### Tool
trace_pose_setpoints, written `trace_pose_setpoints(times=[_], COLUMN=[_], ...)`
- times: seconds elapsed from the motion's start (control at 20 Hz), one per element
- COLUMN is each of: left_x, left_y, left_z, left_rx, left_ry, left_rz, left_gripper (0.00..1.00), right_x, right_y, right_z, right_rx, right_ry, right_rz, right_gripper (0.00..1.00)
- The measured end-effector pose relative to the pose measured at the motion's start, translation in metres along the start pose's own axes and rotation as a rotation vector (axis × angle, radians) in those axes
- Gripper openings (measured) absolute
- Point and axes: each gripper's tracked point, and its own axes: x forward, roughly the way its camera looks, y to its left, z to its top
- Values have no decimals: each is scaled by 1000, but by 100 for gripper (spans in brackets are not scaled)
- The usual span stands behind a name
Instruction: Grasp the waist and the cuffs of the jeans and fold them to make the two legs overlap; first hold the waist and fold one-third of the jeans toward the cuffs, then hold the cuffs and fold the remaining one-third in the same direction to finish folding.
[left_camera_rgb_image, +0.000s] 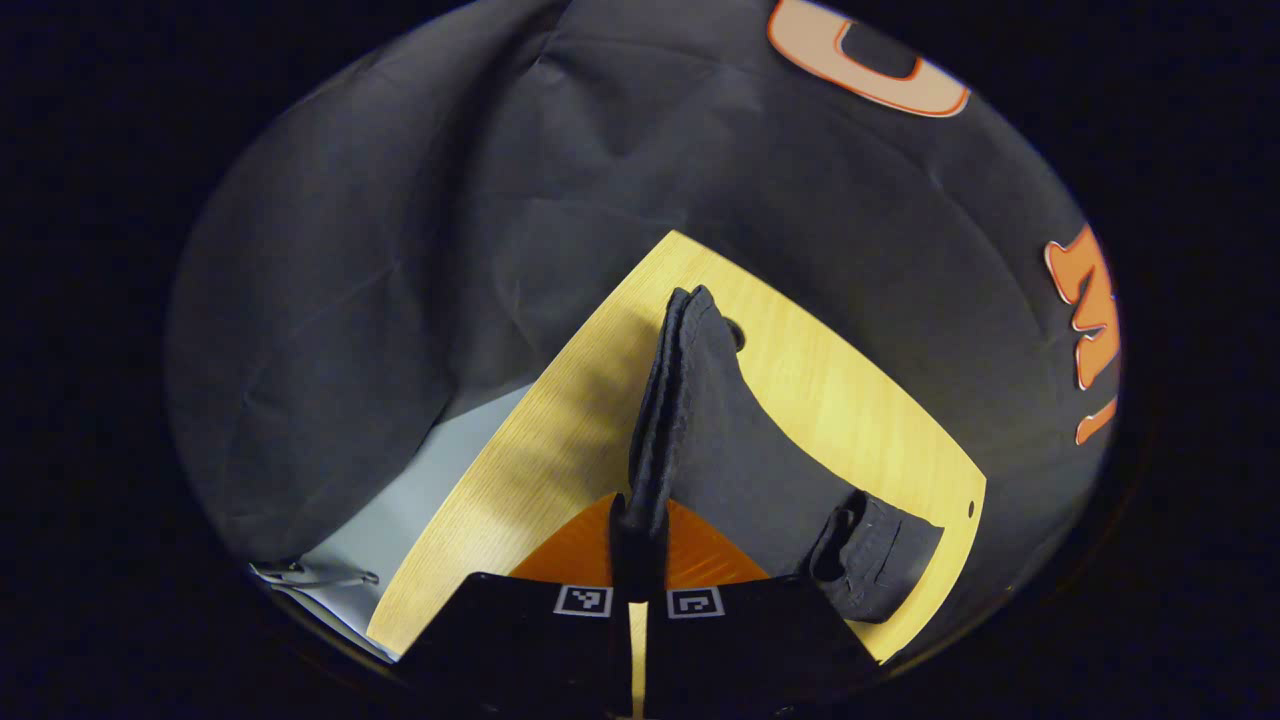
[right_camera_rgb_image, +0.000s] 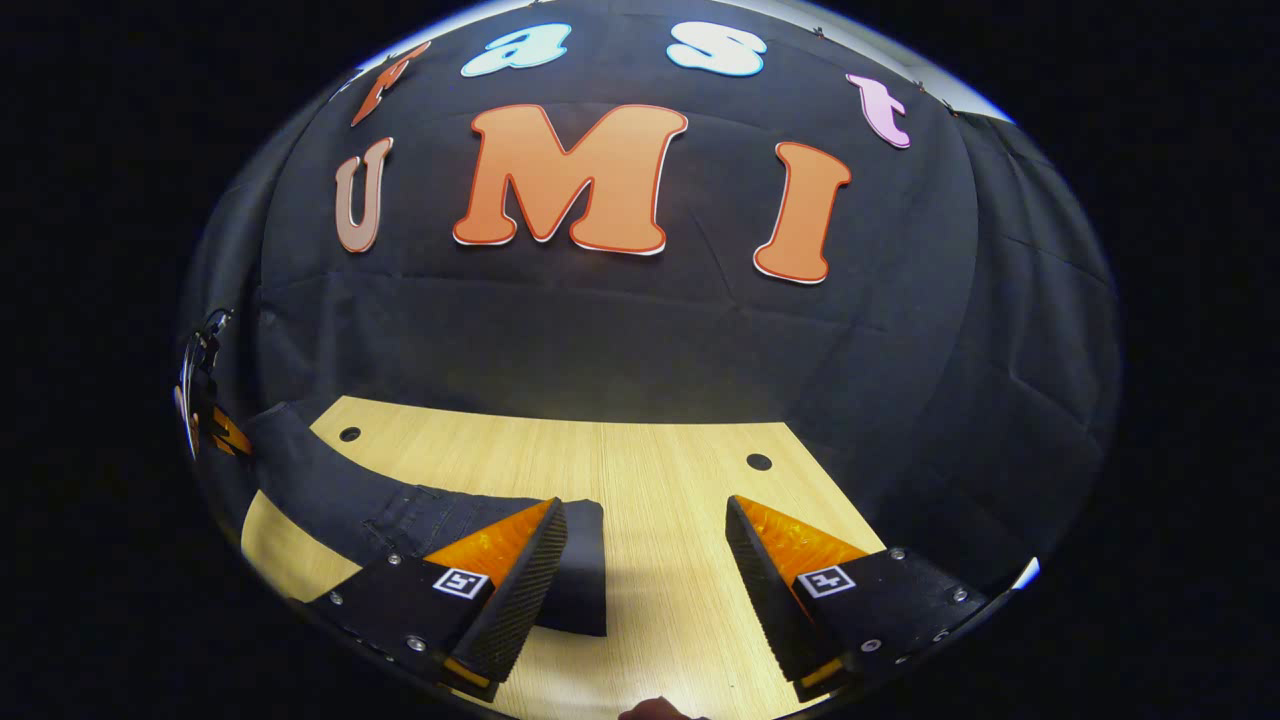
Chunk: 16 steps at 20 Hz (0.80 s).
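Pinched tight in the left gripper (left_camera_rgb_image: 638, 545), the jeans (left_camera_rgb_image: 720, 440) hang half folded; the right gripper (right_camera_rgb_image: 645, 570) waits spread wide.

Both pictures are dim around a brightly lit wooden table (right_camera_rgb_image: 620, 470). Light falls from above, so the jeans (left_camera_rgb_image: 720, 440) drop a dark shadow beside them. Edges bend round, and everything looks sharp.

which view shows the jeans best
The left gripper view: the jeans run up the table, one end pinched in the left gripper, a cuff lying to the right. The right gripper view catches one stretch, partly behind a finger of the open right gripper.
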Motion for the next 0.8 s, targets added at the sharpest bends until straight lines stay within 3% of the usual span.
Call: trace_pose_setpoints(times=[0.35, 0.8], left_x=[-51, -99], left_y=[-50, -165], left_z=[5, 5], left_rx=[53, 223], left_ry=[-77, -133], left_rz=[-81, -221], left_gripper=[6, 5], right_x=[4, 11], right_y=[-8, -25], right_z=[13, 6], right_rx=[-17, -1], right_ry=[-38, -35], right_rz=[34, 42], right_gripper=[96, 96])
